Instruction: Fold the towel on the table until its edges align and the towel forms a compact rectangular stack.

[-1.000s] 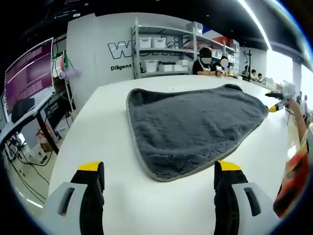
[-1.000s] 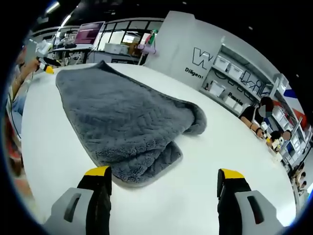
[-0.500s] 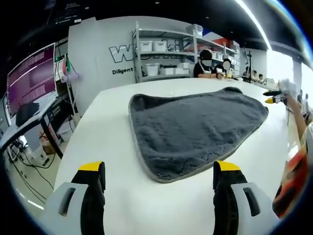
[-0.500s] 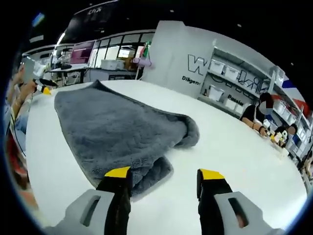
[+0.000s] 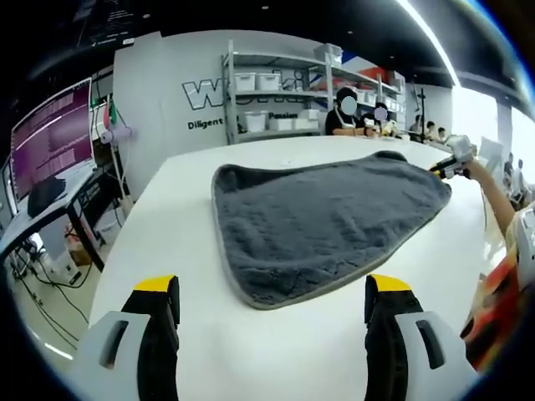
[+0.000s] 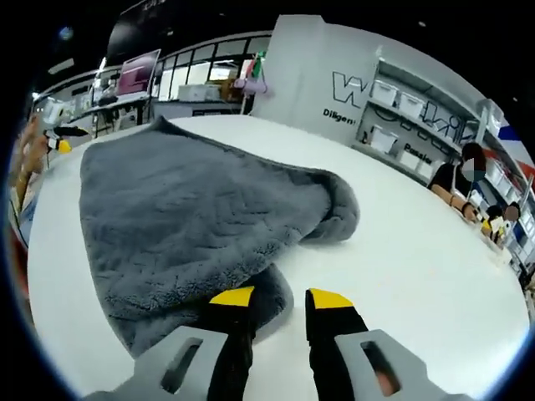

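A grey plush towel (image 5: 326, 221) lies partly folded on the white table (image 5: 167, 225), with a rounded corner nearest my left gripper (image 5: 272, 292). That gripper hovers short of the corner, jaws wide apart and holding nothing. Across the towel, my right gripper (image 5: 447, 164) works at the far corner, held by a person's arm (image 5: 495, 196). In the right gripper view the towel (image 6: 192, 209) shows a folded-over lump at its right. My right gripper (image 6: 280, 299) has its jaws drawn close around the near corner, a narrow gap still between them. The left gripper (image 6: 57, 139) sits beyond the far corner.
Shelves with white bins (image 5: 267, 96) and seated people (image 5: 343, 113) stand beyond the table's far edge. A monitor (image 5: 50, 134) and a desk with cables lie past the table's left edge. Bare white table (image 6: 418, 259) stretches right of the towel.
My right gripper's jaws have narrowed steadily from wide apart to nearly together and moved down onto the towel's near corner. The left gripper has stayed wide apart and about where it was.
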Available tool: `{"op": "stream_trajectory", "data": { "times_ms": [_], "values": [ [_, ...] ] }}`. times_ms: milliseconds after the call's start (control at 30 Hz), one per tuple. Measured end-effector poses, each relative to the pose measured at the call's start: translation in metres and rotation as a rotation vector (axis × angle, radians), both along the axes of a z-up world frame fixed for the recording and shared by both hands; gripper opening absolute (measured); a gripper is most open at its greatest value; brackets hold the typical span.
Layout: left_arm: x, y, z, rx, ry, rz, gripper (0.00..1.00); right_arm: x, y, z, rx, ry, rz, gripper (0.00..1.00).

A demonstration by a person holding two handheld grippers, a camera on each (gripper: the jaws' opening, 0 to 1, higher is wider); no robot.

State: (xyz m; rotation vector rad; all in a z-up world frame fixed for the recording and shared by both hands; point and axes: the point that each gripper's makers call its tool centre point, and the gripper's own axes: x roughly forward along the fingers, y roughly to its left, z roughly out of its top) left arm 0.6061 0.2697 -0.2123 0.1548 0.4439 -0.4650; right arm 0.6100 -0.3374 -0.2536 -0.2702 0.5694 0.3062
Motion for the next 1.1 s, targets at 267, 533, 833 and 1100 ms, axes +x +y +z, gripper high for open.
{"op": "stream_trajectory", "data": {
  "times_ms": [267, 533, 833, 1100],
  "values": [
    [0.001, -0.003, -0.006, 0.023, 0.009, -0.009, 0.90, 0.002, 0.004, -0.006, 0.053, 0.025, 0.021, 0.09],
    [0.001, -0.007, -0.006, -0.013, 0.005, -0.018, 0.91, 0.001, -0.005, 0.000, -0.018, 0.012, -0.003, 0.01],
    [-0.001, -0.007, -0.004, -0.014, -0.002, -0.015, 0.91, -0.004, -0.018, 0.033, -0.239, -0.043, -0.059, 0.00],
    [-0.005, -0.008, -0.006, -0.004, 0.002, -0.017, 0.90, -0.018, -0.023, 0.078, -0.392, -0.151, -0.138, 0.00]
  ]
}}
